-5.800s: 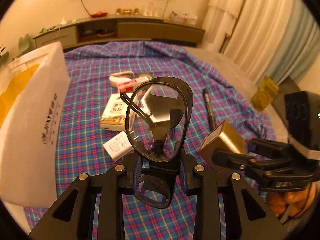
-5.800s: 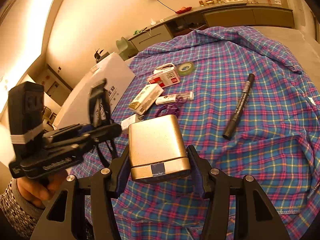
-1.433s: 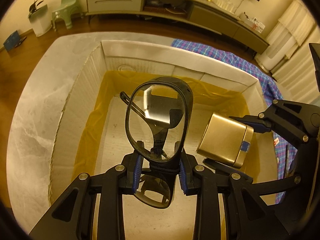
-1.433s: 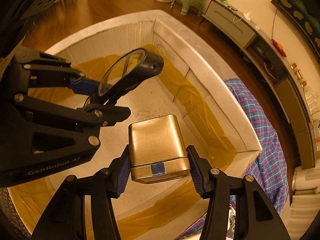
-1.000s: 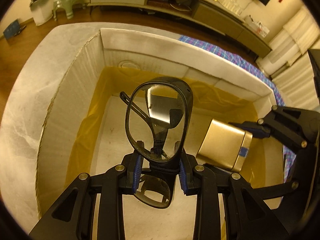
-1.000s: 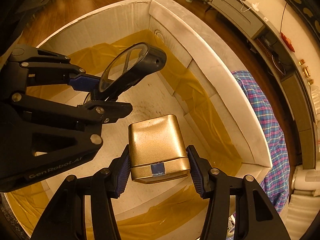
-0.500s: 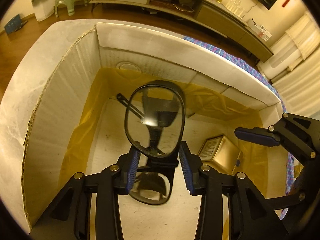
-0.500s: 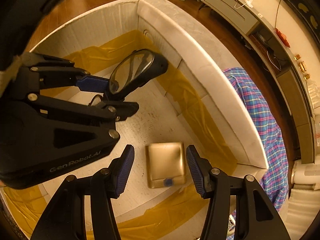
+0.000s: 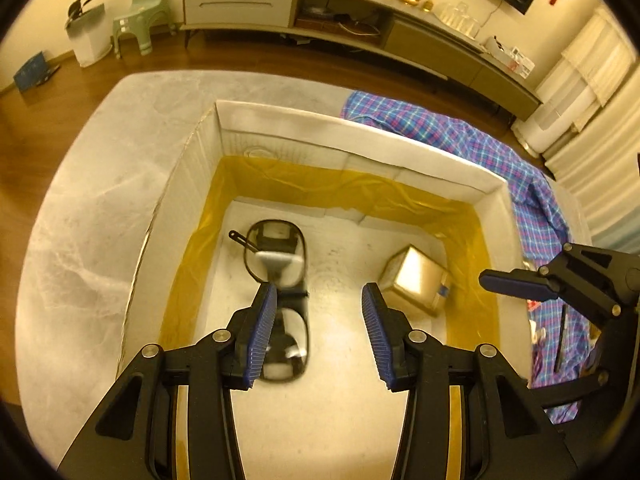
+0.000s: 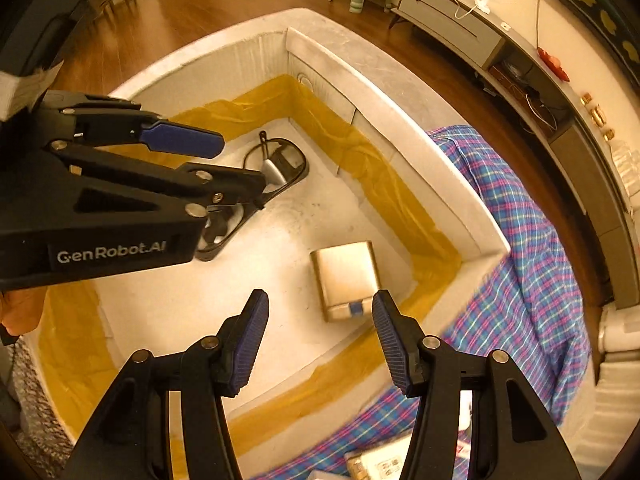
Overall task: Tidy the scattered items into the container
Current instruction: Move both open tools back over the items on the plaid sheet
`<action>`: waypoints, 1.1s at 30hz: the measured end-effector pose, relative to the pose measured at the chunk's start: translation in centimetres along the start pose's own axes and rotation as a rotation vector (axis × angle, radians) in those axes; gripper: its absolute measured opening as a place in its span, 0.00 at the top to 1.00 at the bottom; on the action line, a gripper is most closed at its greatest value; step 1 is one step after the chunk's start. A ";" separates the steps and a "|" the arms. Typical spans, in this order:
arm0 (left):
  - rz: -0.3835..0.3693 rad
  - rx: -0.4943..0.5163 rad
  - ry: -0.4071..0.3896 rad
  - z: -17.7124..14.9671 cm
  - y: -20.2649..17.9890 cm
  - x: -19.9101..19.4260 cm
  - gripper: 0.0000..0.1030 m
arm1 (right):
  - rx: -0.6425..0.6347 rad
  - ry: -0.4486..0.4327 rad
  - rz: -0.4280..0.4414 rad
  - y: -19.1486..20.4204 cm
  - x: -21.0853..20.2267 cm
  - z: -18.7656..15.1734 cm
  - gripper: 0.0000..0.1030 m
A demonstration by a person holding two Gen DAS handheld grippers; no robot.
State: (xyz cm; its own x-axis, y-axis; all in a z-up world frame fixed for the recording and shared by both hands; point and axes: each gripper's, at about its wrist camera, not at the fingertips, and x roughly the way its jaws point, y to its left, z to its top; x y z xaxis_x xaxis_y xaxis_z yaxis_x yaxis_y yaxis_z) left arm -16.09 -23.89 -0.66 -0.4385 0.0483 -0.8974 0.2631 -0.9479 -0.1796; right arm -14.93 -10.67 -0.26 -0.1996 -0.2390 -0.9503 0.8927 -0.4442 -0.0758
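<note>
"GenRobot.AI" on left gripper (image 10: 224, 160), other print unreadable

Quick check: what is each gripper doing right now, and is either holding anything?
Left gripper: jaws opening, empty; glasses lie in the box.
Right gripper: open, empty; gold tin lies below.

Each camera sits behind its own tongs, looking steeply down from close above; both views share the box (image 9: 360, 136) interior (image 10: 400, 92) beneath the tongs.
</note>
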 end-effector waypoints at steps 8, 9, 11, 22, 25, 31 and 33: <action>0.045 0.061 -0.039 -2.9 -2.5 -4.2 0.54 | 0.066 -0.095 0.061 -2.3 -0.8 0.4 0.46; 0.050 0.069 -0.046 -3.3 -2.9 -4.6 0.54 | 0.069 -0.108 0.067 -2.0 -1.4 0.0 0.46; 0.059 0.088 -0.064 -4.3 -3.7 -5.9 0.54 | 0.070 -0.135 0.071 -1.4 -2.5 -0.7 0.46; 0.079 0.159 -0.157 -8.3 -6.2 -11.5 0.54 | 0.041 -0.319 0.097 1.5 -9.3 -6.2 0.46; 0.072 0.181 -0.179 -9.6 -7.1 -12.7 0.54 | 0.042 -0.384 0.109 2.0 -10.7 -8.2 0.46; 0.042 0.233 -0.244 -13.0 -9.1 -15.0 0.54 | 0.055 -0.492 0.157 2.6 -12.5 -13.0 0.46; 0.017 0.253 -0.269 -14.3 -9.9 -15.6 0.54 | 0.061 -0.528 0.176 2.6 -13.0 -14.8 0.46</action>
State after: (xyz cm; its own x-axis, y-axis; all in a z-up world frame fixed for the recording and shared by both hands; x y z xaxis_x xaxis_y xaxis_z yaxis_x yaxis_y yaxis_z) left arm 0.40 -10.74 9.40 -0.6553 -0.0205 -0.7551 0.0663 -0.9973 -0.0306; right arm -4.02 4.06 7.41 -0.2387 -0.7076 -0.6651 0.9091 -0.4037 0.1032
